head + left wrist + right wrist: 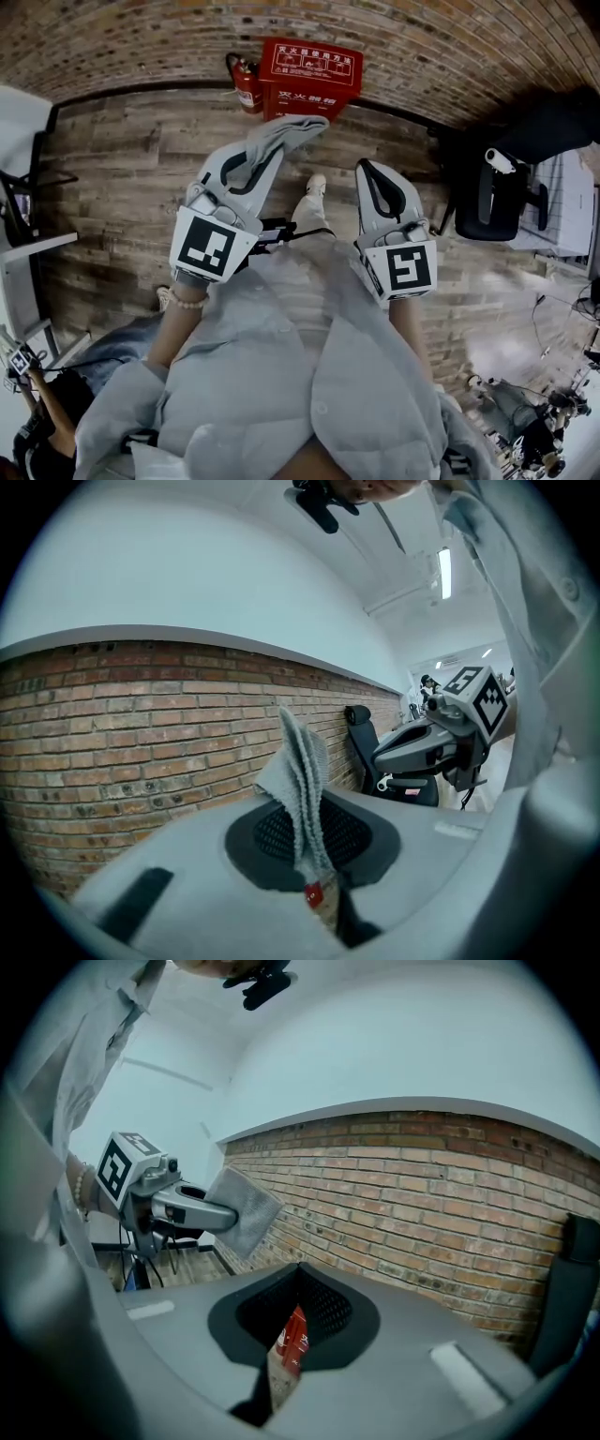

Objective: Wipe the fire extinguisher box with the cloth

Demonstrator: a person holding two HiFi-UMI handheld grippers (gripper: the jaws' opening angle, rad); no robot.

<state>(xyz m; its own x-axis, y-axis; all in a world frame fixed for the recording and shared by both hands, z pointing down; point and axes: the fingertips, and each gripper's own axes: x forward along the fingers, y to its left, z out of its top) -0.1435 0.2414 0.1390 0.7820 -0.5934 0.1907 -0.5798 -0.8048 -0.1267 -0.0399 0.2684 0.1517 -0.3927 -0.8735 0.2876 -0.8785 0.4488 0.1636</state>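
Against the foot of the brick wall [141, 37], the red fire extinguisher box [309, 80] stood on the wooden floor [122, 169], with a red fire extinguisher [247, 86] just beside it on its left. The person stood well back from it, one shoe [316, 185] showing between the two grippers.

The left gripper [246, 171] was clamped on a grey cloth [281, 136]. In the left gripper view its jaws pinched the lower end of the cloth [302, 771], which stood up in folds above them. From the head view the free end of the cloth reached toward the box and overlapped its lower edge; whether they touched could not be told.

The right gripper [373, 178] was held alongside, apart from the cloth and the box. In the right gripper view its jaws were drawn almost together, with only a thin slit between them and nothing gripped. Through that slit a strip of the red box [292, 1340] showed far off. The same view caught the left gripper [178, 1208] with the cloth [242, 1211] hanging from its tip.

A black office chair [497, 202] stood to the right near the wall.
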